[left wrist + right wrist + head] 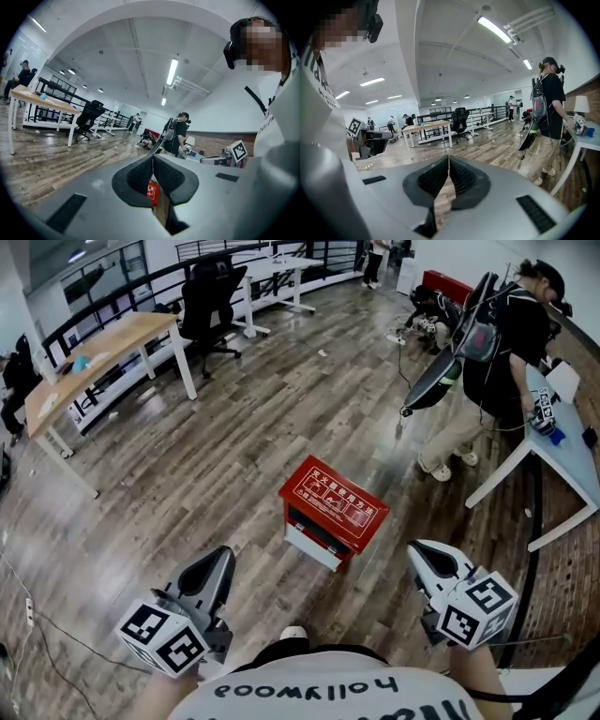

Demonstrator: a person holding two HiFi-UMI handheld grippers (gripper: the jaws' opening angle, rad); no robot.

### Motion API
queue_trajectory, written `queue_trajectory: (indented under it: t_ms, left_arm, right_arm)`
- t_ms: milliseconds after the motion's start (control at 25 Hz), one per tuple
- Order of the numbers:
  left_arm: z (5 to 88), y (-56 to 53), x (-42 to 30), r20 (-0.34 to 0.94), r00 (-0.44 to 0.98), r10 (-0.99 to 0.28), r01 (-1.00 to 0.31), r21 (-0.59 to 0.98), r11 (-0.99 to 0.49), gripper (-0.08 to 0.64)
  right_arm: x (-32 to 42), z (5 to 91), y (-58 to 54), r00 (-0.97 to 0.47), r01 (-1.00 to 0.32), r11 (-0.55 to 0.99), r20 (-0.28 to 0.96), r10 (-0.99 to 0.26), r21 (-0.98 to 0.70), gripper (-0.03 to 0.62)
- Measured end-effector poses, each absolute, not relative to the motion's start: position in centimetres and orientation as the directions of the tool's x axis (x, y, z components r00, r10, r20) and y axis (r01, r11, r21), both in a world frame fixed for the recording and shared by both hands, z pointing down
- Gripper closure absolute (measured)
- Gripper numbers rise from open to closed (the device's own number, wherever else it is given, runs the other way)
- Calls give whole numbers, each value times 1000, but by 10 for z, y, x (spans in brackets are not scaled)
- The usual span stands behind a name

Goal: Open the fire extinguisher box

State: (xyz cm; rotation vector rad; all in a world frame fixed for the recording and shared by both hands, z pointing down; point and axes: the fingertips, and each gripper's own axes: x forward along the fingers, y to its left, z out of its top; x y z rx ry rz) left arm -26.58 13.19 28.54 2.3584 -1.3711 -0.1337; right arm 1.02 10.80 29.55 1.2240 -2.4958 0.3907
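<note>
A red fire extinguisher box (334, 510) stands on the wooden floor ahead of me, its lid with white print down and a white front panel facing me. My left gripper (221, 563) hangs well short of it at the lower left, jaws shut on nothing. My right gripper (424, 555) is at the lower right, also short of the box, its jaws shut and empty. In the left gripper view a sliver of the red box (151, 194) shows below the closed fingertips (153, 157). The right gripper view shows only floor past its closed jaws (448, 160).
A person in black (497, 352) stands at the right beside a white table (572, 460). A wooden desk (98, 352) and a black office chair (211, 296) sit at the far left. A cable (56, 638) trails on the floor by my left side.
</note>
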Motion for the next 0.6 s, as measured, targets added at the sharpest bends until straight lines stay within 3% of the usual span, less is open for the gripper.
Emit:
queue_trajectory:
  t_ms: [600]
  left_arm:
    - [286,55,-283,91,601,-794,-759,377,-531,551]
  right_arm:
    - [-24,306,54,-532,-829,553,426,-732,-86,580]
